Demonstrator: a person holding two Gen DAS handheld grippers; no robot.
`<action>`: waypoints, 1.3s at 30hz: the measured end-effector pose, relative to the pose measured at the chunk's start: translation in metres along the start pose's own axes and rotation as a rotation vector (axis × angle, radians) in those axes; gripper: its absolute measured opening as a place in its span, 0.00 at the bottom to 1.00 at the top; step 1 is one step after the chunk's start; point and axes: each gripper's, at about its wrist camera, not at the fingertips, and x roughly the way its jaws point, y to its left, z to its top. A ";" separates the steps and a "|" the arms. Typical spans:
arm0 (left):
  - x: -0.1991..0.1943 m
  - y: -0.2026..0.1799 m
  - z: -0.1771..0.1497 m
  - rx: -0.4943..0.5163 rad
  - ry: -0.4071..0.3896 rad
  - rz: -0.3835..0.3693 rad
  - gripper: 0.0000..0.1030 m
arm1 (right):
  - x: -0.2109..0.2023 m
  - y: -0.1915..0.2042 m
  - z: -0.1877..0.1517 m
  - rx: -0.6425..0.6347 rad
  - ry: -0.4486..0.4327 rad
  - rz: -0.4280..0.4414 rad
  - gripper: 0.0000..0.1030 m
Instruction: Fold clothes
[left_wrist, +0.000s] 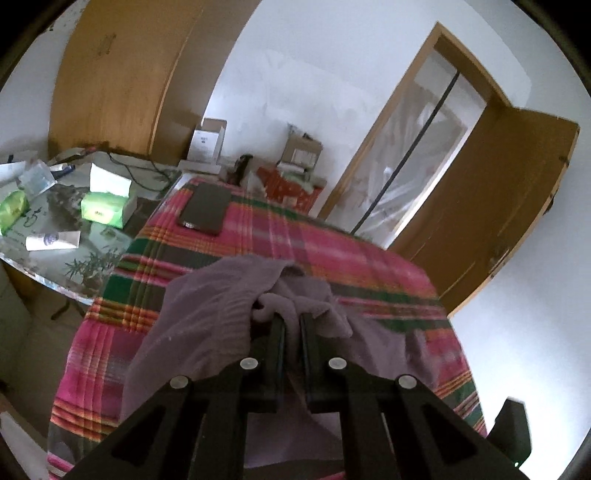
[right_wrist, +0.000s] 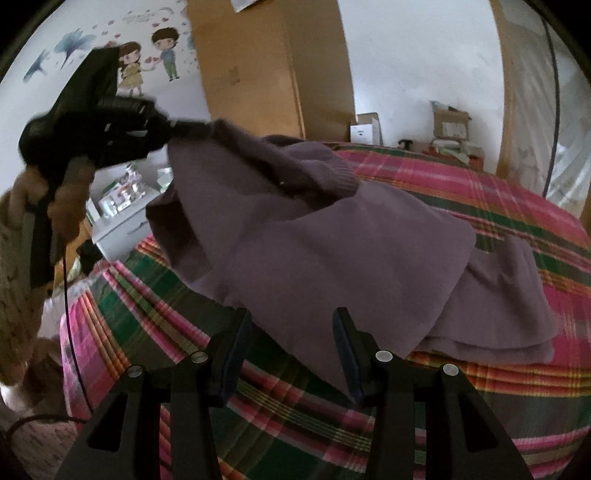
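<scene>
Lifting the purple sweater (right_wrist: 332, 236) off the plaid bed (right_wrist: 480, 192)
Left tool (left_wrist: 291, 321) clenching a bunched edge (held up high), right tool (right_wrist: 291, 332) hanging released.

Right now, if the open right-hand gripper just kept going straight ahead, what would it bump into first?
Most likely the purple knitted sweater: its lower edge hangs right ahead of the right gripper, between its open fingers, above the pink and green plaid bedspread. Depth is hard to judge.

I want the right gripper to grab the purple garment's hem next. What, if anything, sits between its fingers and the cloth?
Nothing visible does. The right gripper is open with the purple garment hanging just ahead; only plaid bedspread lies below. The left gripper holds the far upper edge.
</scene>
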 end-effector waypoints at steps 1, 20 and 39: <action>-0.001 0.000 0.003 -0.005 -0.010 -0.005 0.08 | 0.001 0.002 0.000 -0.013 -0.001 -0.001 0.46; -0.015 0.010 0.032 -0.084 -0.131 -0.056 0.08 | 0.000 -0.037 0.011 0.095 -0.101 -0.346 0.46; 0.019 0.000 0.054 -0.072 -0.137 -0.042 0.08 | -0.045 -0.050 0.114 -0.086 -0.371 -0.633 0.04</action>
